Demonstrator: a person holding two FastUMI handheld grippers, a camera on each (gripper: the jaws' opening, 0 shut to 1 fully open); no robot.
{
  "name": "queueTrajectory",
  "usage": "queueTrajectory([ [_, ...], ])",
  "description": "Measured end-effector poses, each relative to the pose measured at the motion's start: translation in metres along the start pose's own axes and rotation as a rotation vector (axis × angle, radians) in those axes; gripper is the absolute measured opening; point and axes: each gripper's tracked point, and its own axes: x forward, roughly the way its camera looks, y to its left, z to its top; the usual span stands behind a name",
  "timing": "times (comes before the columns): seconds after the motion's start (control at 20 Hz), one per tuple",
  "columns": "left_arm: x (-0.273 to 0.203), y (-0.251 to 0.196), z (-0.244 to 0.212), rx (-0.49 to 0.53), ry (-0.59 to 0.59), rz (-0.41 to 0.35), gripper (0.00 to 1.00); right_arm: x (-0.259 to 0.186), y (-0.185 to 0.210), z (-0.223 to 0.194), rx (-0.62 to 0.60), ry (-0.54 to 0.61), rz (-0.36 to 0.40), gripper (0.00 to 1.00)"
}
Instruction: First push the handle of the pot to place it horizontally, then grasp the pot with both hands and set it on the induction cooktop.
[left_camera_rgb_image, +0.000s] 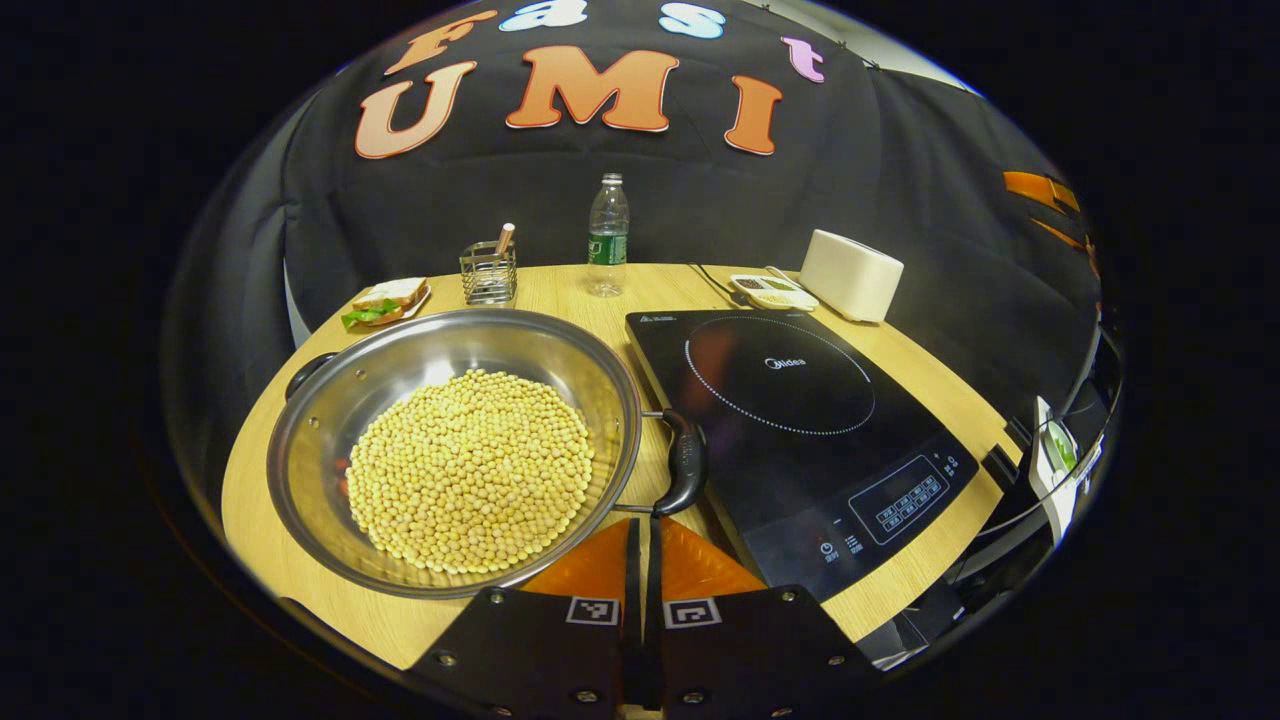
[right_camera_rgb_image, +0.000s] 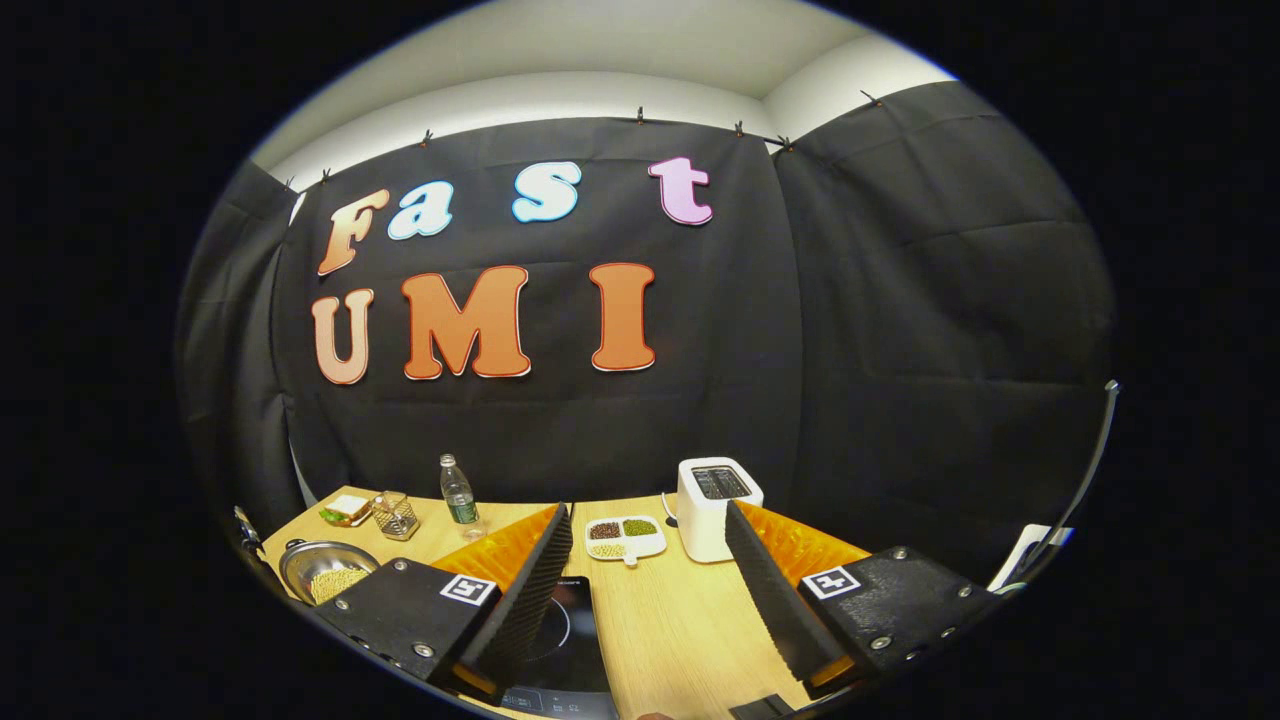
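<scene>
we find the stainless pot (left_camera_rgb_image: 455, 450) standing on the wooden bench (left_camera_rgb_image: 590, 295), left of the induction cooktop (left_camera_rgb_image: 800, 430) and not on it. it holds a mound of soybeans (left_camera_rgb_image: 470, 470). its near black handle (left_camera_rgb_image: 683, 462) lies over the gap between the pot's rim and the cooktop's edge; a second black handle (left_camera_rgb_image: 305, 372) shows at the far rim.

the left gripper (left_camera_rgb_image: 645, 565) has its fingers closed together, nothing between them — the tips sit just below the near handle, and we cannot tell whether they touch it.

the right gripper (right_camera_rgb_image: 645, 590) is raised above the bench with its fingers spread wide and empty; through the gap we see the cooktop's glass (right_camera_rgb_image: 565, 630) and bare bench.

further items noted along the back of the bench: a plastic water bottle (left_camera_rgb_image: 608, 235), a wire holder (left_camera_rgb_image: 488, 272) with a utensil in it, a sandwich on a plate (left_camera_rgb_image: 385, 300), a white toaster (left_camera_rgb_image: 850, 275), and a divided dish of grains (right_camera_rgb_image: 625, 537) — all well apart from the pot.
</scene>
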Motion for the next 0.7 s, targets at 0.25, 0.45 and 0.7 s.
queueTrajectory([
  [0.25, 0.013, -0.005, 0.01, -0.002, -0.006, -0.013, 0.02, -0.001, -0.007, 0.003, -0.005, -0.007, -0.014, 0.96],
  [0.45, 0.023, -0.007, 0.018, -0.031, -0.008, -0.024, 0.02, 0.0, -0.011, 0.001, -0.003, -0.008, -0.021, 0.95],
  [0.7, 0.036, -0.007, 0.03, -0.036, -0.02, -0.021, 0.02, 0.004, -0.014, -0.004, -0.008, 0.003, -0.026, 0.96],
])
